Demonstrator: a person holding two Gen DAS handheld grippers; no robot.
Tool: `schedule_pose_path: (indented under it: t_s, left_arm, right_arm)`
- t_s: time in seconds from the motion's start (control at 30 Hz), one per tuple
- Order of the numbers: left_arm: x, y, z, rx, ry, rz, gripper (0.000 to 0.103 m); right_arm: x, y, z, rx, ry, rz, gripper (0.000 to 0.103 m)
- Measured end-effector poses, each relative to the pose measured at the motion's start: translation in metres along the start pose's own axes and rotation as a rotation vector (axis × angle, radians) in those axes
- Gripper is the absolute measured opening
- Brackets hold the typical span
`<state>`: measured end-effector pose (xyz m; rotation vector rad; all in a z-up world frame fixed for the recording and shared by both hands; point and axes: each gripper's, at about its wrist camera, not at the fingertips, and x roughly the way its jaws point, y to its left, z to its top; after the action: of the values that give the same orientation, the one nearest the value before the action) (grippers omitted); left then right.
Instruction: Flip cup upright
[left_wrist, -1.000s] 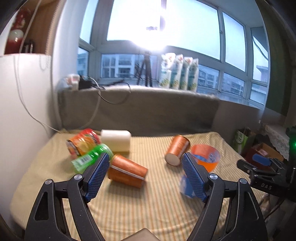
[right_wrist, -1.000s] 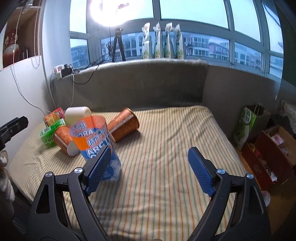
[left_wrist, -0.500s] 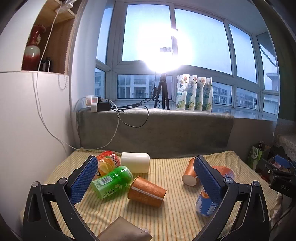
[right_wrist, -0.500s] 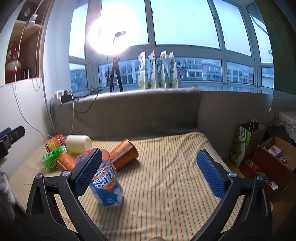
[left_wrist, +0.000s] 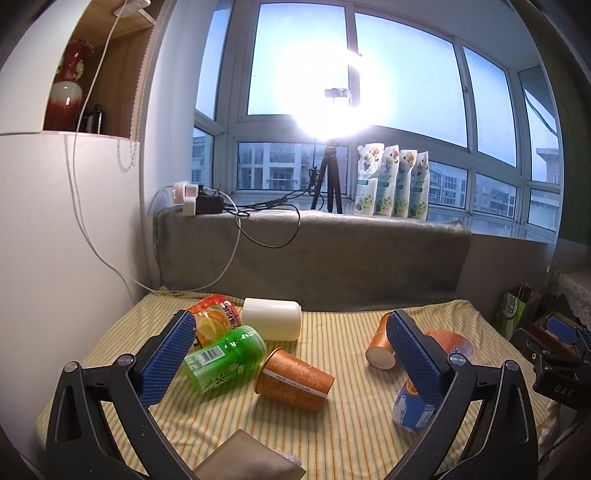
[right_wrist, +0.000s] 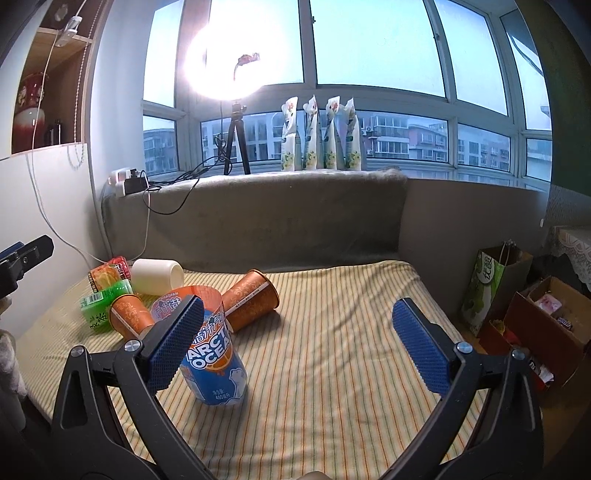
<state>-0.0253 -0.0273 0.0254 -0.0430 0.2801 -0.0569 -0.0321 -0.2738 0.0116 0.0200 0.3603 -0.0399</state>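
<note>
A blue and orange "Arctic Ocean" cup (right_wrist: 212, 363) stands upright on the striped cloth (right_wrist: 332, 369), partly behind my right gripper's left finger; it also shows in the left wrist view (left_wrist: 412, 404). My right gripper (right_wrist: 299, 343) is open and empty, just right of that cup. My left gripper (left_wrist: 291, 354) is open and empty, above the cloth. Two orange paper cups lie on their sides (left_wrist: 293, 380) (left_wrist: 380, 349). The nearer one (right_wrist: 249, 304) also shows in the right wrist view.
A green bottle (left_wrist: 225, 358), an orange-labelled bottle (left_wrist: 216, 319) and a white cylinder (left_wrist: 271, 323) lie at the back left. A grey cushioned ledge (left_wrist: 314, 254) backs the bed. Bags and boxes (right_wrist: 532, 317) stand on the floor at right.
Both grippers have pulled back and up from the cloth. The right gripper has drawn away from the blue cup, which now stands free.
</note>
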Motion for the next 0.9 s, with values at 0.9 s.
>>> schedule_pose_path:
  t_s: [0.9]
  left_arm:
    - [0.0028,-0.0006,-0.0019,0.010,0.012,-0.004,0.103]
  right_arm:
    - [0.0054,-0.0009,-0.0046,0.008,0.028,0.000,0.103]
